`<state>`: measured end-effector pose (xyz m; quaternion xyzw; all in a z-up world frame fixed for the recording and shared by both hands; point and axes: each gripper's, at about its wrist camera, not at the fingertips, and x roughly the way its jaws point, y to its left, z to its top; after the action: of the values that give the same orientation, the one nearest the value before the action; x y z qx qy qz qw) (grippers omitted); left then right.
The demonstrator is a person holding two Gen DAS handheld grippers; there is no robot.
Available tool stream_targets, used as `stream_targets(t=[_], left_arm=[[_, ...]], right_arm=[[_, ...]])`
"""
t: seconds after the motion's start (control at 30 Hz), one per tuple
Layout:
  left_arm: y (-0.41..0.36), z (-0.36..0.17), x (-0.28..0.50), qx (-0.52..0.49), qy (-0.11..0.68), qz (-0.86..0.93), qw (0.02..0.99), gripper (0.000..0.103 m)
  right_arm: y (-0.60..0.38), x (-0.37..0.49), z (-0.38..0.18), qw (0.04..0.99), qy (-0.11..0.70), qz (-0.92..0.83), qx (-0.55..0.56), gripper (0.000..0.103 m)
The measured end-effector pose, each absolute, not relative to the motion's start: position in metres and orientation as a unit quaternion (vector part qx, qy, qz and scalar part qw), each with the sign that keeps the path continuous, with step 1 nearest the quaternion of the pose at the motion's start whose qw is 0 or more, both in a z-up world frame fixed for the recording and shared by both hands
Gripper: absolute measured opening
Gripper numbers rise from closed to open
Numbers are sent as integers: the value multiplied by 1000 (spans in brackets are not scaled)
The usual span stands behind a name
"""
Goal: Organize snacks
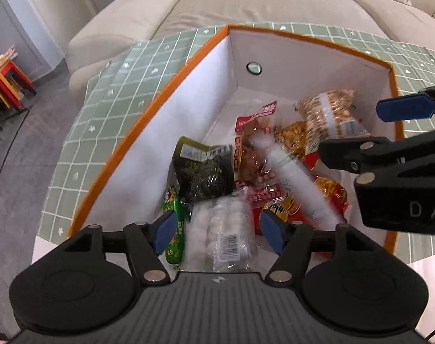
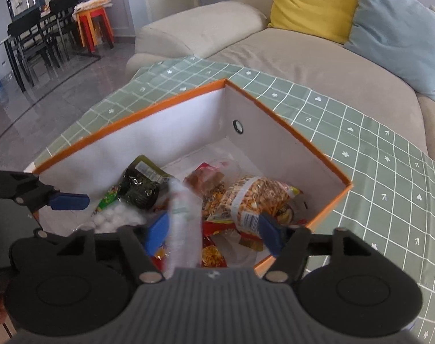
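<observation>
I am holding both tongs above an orange-rimmed storage box point(image 1: 165, 97) with white inner walls, standing on a green grid-patterned cloth point(image 2: 375, 154); a beige sofa point(image 1: 246, 3) lies beyond it.

Left tongs point(image 1: 217, 230): the blue pads are standing apart. A clear pack of white round snacks point(image 1: 217, 229) is lying between them, but the pads are not pressing on it. A green packet point(image 1: 174, 229) is lying just beside the left pad, and a dark green packet point(image 1: 203, 172) is lying ahead of the tips.

Right tongs point(image 2: 214, 233): the pads are standing apart. A blurred, pale translucent packet point(image 2: 183, 220) is sitting close against the left pad; I cannot tell whether it is touching. A bag of golden crunchy snacks point(image 2: 254, 197) is lying ahead of the right pad, with red packets point(image 2: 214, 255) below the gap.

All visible snacks are lying inside the box, piled loosely on its floor.
</observation>
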<state>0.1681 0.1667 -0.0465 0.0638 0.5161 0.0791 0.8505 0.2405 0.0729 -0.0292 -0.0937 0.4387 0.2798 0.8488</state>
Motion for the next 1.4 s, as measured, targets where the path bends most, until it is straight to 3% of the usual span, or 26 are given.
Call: stream_targets(t=[0.27, 0.5, 0.57, 0.8, 0.93, 1.4], left_arm=[[159, -9, 148, 62, 468, 81, 878, 82], [154, 37, 120, 19, 386, 97, 917, 83], [150, 49, 109, 8, 359, 93, 929, 83], [133, 84, 75, -8, 277, 90, 957, 83], [122, 95, 58, 3, 239, 91, 967, 89], [91, 85, 19, 28, 236, 91, 967, 94]], right_arm=[[47, 232, 1, 871, 413, 262, -58, 81], [5, 209, 41, 904, 361, 230, -6, 85], [-8, 201, 51, 911, 345, 228, 7, 91], [-42, 163, 78, 931, 292, 218, -8, 96], [-60, 136, 87, 932, 280, 230, -3, 99], [-79, 40, 78, 949, 217, 222, -52, 99]])
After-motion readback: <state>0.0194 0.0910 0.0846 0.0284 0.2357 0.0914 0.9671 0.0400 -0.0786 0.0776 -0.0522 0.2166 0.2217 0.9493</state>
